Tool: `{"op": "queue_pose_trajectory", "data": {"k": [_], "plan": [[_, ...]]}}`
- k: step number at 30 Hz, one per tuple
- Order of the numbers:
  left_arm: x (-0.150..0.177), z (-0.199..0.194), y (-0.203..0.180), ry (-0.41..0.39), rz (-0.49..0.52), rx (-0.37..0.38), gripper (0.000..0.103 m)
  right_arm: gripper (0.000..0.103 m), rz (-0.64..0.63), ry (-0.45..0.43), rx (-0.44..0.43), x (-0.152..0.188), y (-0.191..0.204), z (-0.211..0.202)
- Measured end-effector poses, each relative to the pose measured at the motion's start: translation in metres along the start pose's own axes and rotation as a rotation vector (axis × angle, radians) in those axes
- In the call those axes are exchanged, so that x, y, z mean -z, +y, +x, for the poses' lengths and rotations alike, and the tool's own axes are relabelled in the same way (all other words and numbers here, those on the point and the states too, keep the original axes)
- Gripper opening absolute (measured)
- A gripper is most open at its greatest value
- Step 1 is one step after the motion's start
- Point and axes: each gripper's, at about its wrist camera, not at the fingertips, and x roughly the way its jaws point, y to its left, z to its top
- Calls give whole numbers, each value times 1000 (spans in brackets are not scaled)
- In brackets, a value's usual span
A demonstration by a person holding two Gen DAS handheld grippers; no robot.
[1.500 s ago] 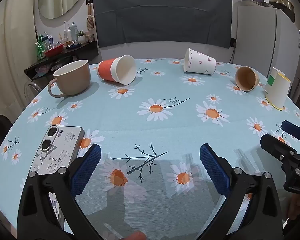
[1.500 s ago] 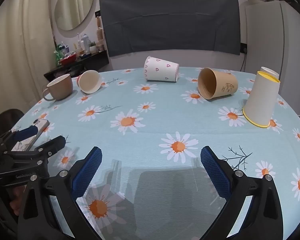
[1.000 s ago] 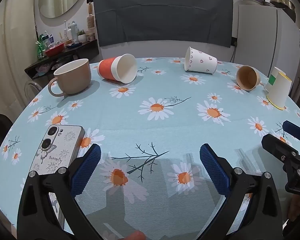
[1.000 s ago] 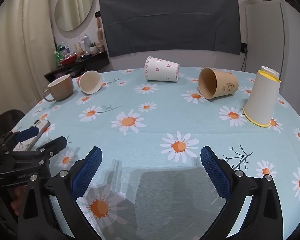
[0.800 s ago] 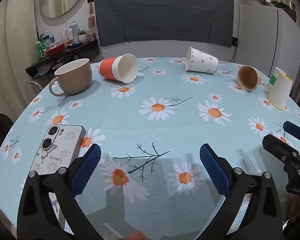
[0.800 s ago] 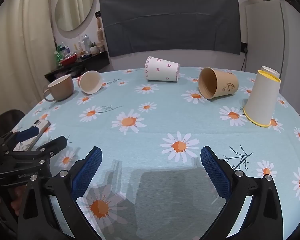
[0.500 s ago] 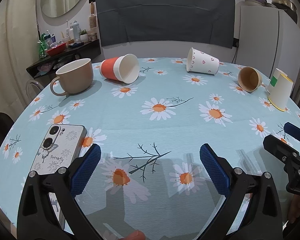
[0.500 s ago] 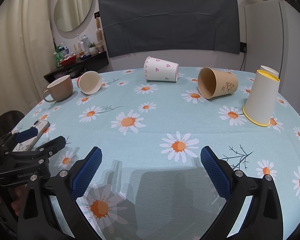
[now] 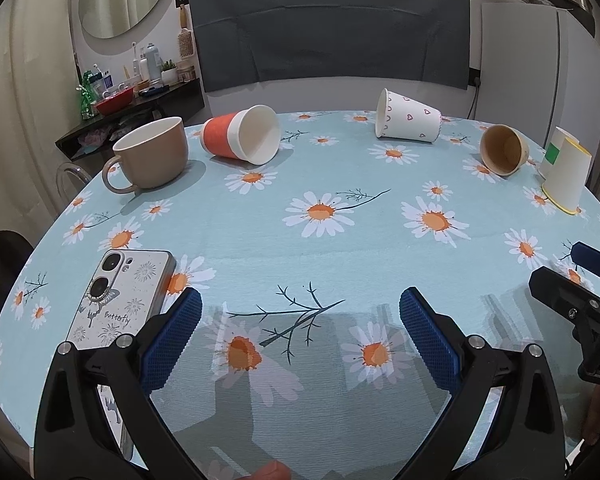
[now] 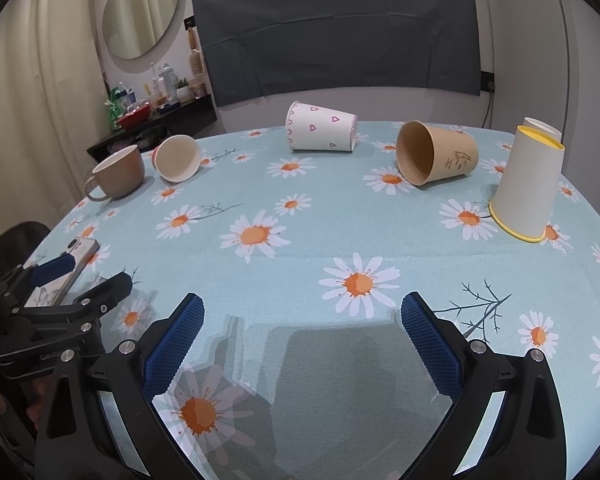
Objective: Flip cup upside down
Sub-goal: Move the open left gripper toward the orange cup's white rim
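Observation:
Three paper cups lie on their sides on the daisy tablecloth: a red and white cup point(image 9: 242, 134) point(image 10: 177, 158), a white cup with pink hearts point(image 9: 407, 117) point(image 10: 320, 127), and a brown cup point(image 9: 502, 150) point(image 10: 436, 153). A white cup with a yellow rim point(image 9: 566, 176) point(image 10: 526, 184) stands upside down at the right. My left gripper point(image 9: 298, 336) is open and empty over the near table edge. My right gripper point(image 10: 302, 340) is open and empty too, beside it on the right.
A beige mug point(image 9: 152, 158) point(image 10: 118, 172) stands upright at the far left. A phone point(image 9: 116, 300) lies at the near left beside my left gripper. Another white cup point(image 9: 554, 152) stands behind the yellow-rimmed one. A shelf with bottles point(image 9: 136, 96) and a fridge point(image 9: 540, 68) stand beyond the table.
Both views have shifted very slightly; the grippers stay open near the front edge. No cup has moved.

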Motion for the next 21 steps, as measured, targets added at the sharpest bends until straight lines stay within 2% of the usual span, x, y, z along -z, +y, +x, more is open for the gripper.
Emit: {"op": "queue_pose_trajectory", "data": {"k": [10, 14, 21], "plan": [[-11, 14, -6, 64, 28, 17, 97, 95, 26, 79, 6, -11, -8, 10], [-24, 12, -7, 44, 36, -2, 97, 95, 27, 81, -15, -26, -9, 8], [-67, 10, 5, 20, 1, -42, 97, 95, -21, 60, -15, -63, -2, 10]]}}
